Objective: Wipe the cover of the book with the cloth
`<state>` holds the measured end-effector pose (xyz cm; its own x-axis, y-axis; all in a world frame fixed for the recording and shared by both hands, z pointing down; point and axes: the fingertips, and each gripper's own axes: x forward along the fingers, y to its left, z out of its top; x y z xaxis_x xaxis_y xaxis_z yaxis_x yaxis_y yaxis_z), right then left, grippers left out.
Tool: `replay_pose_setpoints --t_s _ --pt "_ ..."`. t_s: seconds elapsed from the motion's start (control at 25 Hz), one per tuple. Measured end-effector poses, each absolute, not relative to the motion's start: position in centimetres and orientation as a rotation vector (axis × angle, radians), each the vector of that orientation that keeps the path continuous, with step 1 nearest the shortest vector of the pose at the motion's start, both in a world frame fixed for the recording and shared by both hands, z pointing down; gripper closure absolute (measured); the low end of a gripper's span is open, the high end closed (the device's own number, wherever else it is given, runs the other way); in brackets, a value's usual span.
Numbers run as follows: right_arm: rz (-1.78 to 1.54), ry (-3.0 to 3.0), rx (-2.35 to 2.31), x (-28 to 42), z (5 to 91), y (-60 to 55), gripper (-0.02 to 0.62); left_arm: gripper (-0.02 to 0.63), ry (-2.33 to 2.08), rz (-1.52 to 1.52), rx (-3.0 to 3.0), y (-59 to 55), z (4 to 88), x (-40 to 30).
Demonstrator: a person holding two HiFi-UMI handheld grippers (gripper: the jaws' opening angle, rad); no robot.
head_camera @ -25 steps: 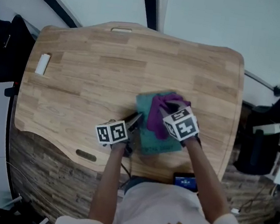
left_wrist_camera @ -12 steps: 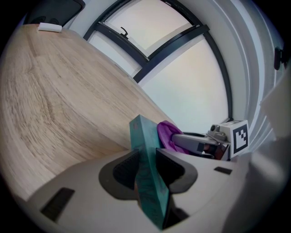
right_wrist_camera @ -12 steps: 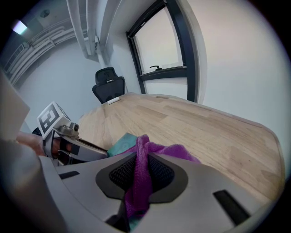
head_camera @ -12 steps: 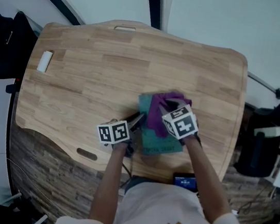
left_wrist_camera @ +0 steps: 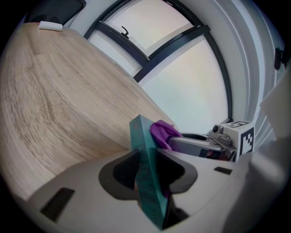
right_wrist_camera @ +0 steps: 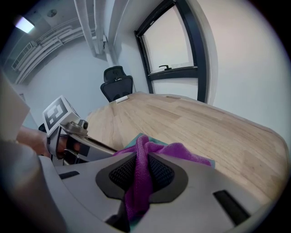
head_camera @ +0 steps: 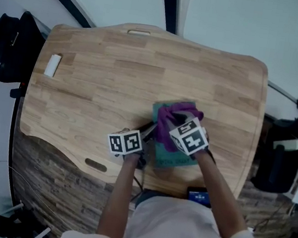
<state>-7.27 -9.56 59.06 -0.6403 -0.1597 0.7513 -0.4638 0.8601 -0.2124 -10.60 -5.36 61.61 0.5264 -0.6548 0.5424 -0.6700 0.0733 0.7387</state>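
Thin teal book lies flat near the front edge of the light wooden table. Left gripper: jaws pinch the book's near-left edge. Right gripper: jaws squeezed on a purple fuzzy cloth, bunched on the cover. Seen from above, cloth and right gripper hide most of the cover; its print is illegible. Small white object at far left, unidentifiable.

The table lies open over its far half and left side, bar a small white block near the left edge. Its near-right part is crowded: left tongs and right tongs meet at the book and cloth.
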Motion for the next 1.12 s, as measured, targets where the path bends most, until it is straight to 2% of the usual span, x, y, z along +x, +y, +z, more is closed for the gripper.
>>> replay_pose_setpoints --t_s 1.12 --pt "0.498 -2.259 0.315 -4.4 59.2 0.5 0.532 0.486 -1.148 0.012 1.614 -5.5 61.7 -10.7"
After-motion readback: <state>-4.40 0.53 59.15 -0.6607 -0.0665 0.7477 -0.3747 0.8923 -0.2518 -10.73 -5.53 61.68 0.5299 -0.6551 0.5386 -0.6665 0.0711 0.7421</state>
